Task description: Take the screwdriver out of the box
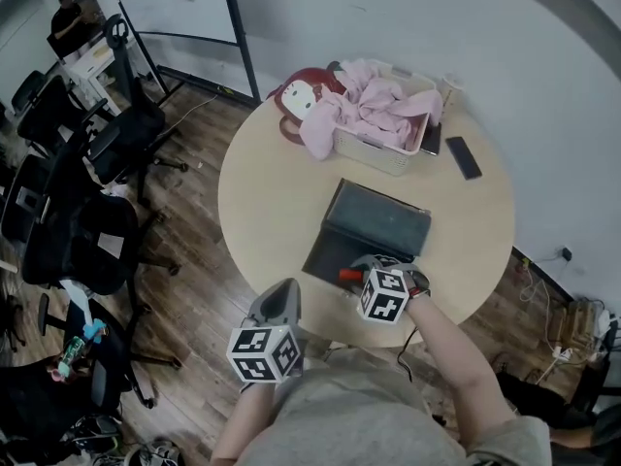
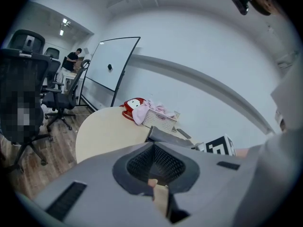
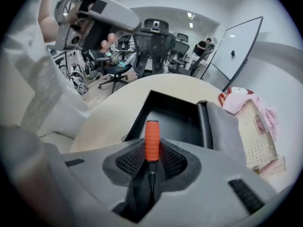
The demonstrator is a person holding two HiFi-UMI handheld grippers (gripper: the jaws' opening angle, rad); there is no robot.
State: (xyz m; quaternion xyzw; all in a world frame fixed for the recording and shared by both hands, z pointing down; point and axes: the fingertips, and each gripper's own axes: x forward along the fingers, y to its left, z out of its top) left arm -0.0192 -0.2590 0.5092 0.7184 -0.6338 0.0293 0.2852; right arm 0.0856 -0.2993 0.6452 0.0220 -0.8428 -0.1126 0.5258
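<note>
A dark box lies open on the round table, its lid folded back toward the far side. My right gripper hovers over the box's near tray, shut on a screwdriver with an orange handle. In the right gripper view the screwdriver stands between the pads of the right gripper, handle pointing out over the open box. My left gripper stays off the table's near edge, shut with nothing in it. The left gripper view has the left gripper aimed across the table at the box.
A white basket with pink cloth and a red plush toy stand at the table's far side, a black phone to their right. Several office chairs crowd the floor on the left. A whiteboard stands behind.
</note>
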